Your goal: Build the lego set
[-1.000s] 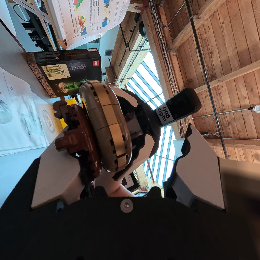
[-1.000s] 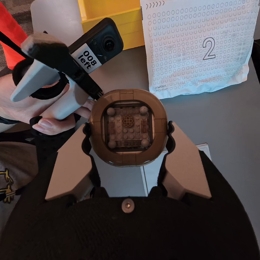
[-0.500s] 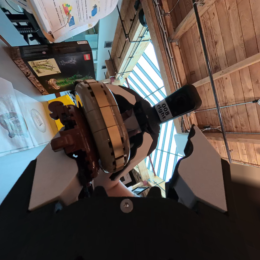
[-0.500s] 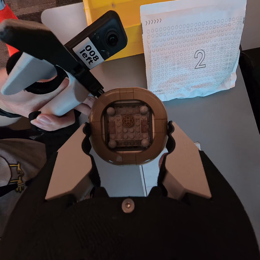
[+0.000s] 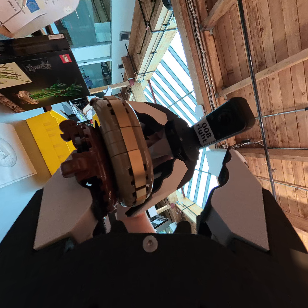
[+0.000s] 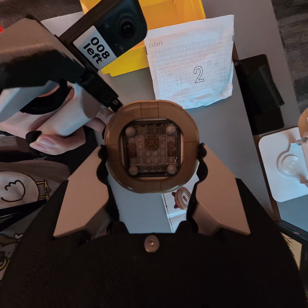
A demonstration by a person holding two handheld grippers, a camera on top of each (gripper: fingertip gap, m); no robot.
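Observation:
A round tan lego pot (image 6: 150, 108) with a studded floor and a round patterned tile inside is held in the air by my right gripper (image 6: 152, 149), whose fingers are shut on its two sides. In the left wrist view the pot (image 5: 130, 150) shows side-on with a dark brown carved stand (image 5: 86, 160) under it. My left gripper (image 5: 150, 156) is wide open. Its left finger (image 5: 66, 200) lies against the brown stand and its right finger (image 5: 233, 200) is apart from the model. The left gripper (image 6: 66, 83) also shows at upper left in the right wrist view, held by a hand (image 6: 50, 143).
On the grey table (image 6: 225, 133) below lie a white numbered parts bag (image 6: 191, 66), a yellow bin (image 6: 150, 16), an open instruction booklet (image 6: 176, 208), a black object (image 6: 260, 100) and a white tray (image 6: 283, 166). The black set box (image 5: 41, 75) stands at the back.
Both grippers and the pot have risen away from the table, so the bag and bin look smaller and farther. The left gripper has come closer to the pot. The right grip is unchanged.

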